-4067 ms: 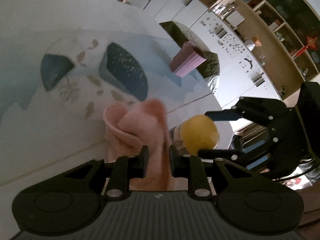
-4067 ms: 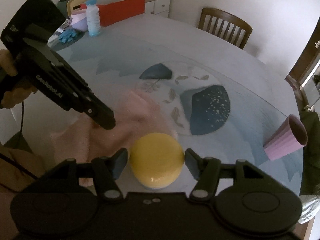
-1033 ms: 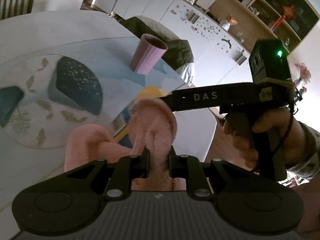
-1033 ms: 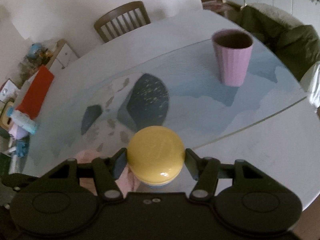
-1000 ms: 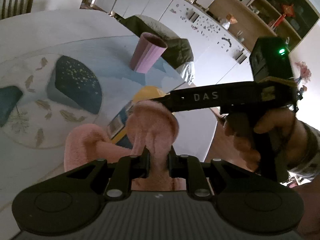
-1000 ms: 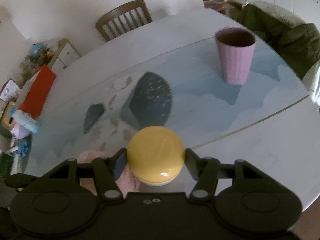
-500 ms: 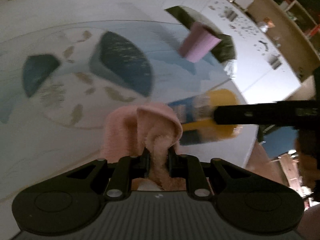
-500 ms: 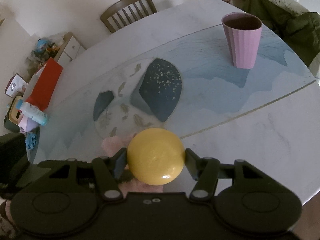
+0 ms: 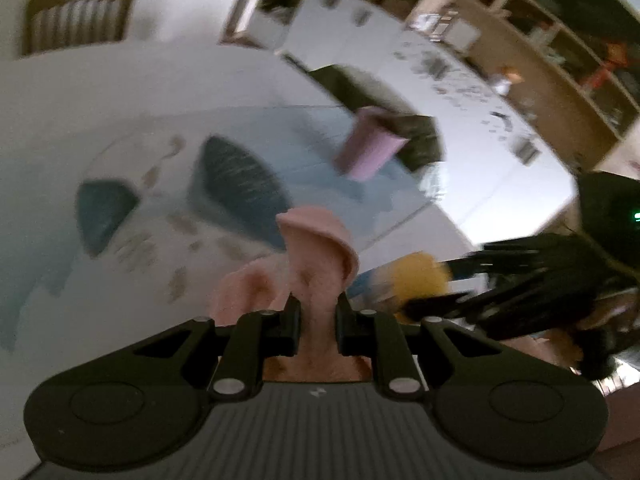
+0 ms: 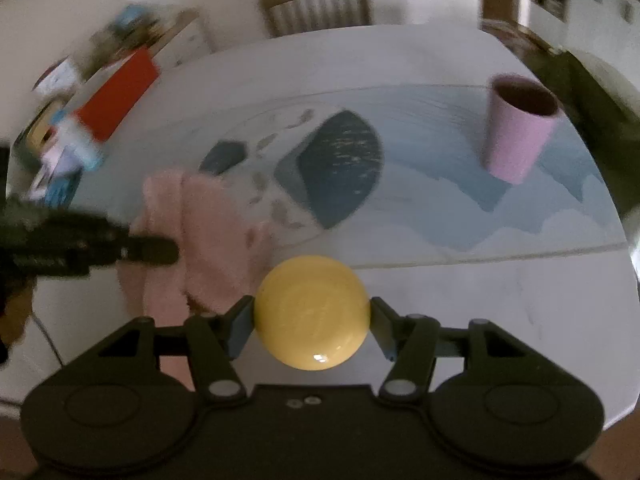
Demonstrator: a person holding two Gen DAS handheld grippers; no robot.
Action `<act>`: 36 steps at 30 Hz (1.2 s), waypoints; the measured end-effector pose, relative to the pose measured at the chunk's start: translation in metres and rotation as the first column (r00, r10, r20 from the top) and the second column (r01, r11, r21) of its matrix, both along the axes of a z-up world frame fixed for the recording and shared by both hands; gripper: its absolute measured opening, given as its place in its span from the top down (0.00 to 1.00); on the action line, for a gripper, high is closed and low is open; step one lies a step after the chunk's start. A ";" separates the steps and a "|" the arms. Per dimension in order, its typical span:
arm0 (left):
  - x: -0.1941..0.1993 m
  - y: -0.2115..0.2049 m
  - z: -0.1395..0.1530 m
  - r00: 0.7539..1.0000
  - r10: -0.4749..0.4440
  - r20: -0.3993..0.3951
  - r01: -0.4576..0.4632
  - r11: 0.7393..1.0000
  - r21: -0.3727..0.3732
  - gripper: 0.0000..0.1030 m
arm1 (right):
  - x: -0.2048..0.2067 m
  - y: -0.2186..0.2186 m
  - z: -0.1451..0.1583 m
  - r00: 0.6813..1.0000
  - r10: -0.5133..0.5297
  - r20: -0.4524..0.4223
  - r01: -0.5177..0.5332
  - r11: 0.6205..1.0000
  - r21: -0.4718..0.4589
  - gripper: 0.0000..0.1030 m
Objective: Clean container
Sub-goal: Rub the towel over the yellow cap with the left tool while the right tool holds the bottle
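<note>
The right gripper (image 10: 311,322) is clamping the yellow-lidded container (image 10: 311,312) between its fingers above the table (image 10: 500,300); the left gripper (image 9: 317,320) is pinching the pink cloth (image 9: 318,256) just beside it.

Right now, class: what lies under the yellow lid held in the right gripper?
The yellow lid hides whatever is below it there. The left wrist view shows a blurred blue-labelled body; its contents stay unseen.

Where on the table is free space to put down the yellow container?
Free: the white tabletop right of the yellow container, in front of the pink cup. Crowded: the left side, with the pink cloth, left gripper and red box.
</note>
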State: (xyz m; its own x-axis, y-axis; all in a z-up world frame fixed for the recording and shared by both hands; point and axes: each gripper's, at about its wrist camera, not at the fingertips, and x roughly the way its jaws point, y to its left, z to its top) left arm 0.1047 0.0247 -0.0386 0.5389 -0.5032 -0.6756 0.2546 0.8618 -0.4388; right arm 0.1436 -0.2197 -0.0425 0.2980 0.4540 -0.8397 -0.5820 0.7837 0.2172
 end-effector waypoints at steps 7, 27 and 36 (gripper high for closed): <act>0.008 -0.024 0.008 0.996 -0.093 0.015 0.094 0.994 -0.063 0.84 | -0.022 0.025 0.005 0.976 0.201 0.085 -0.195 0.978 -0.080 0.42; 0.027 -0.016 -0.053 0.989 -0.045 -0.138 0.048 0.999 0.020 0.85 | -0.031 0.039 0.010 0.940 0.313 0.137 -0.295 0.946 -0.138 0.42; 0.024 0.018 -0.051 0.985 0.035 -0.168 -0.044 0.998 -0.046 0.85 | -0.034 0.037 0.009 0.909 0.380 0.170 -0.350 0.919 -0.184 0.41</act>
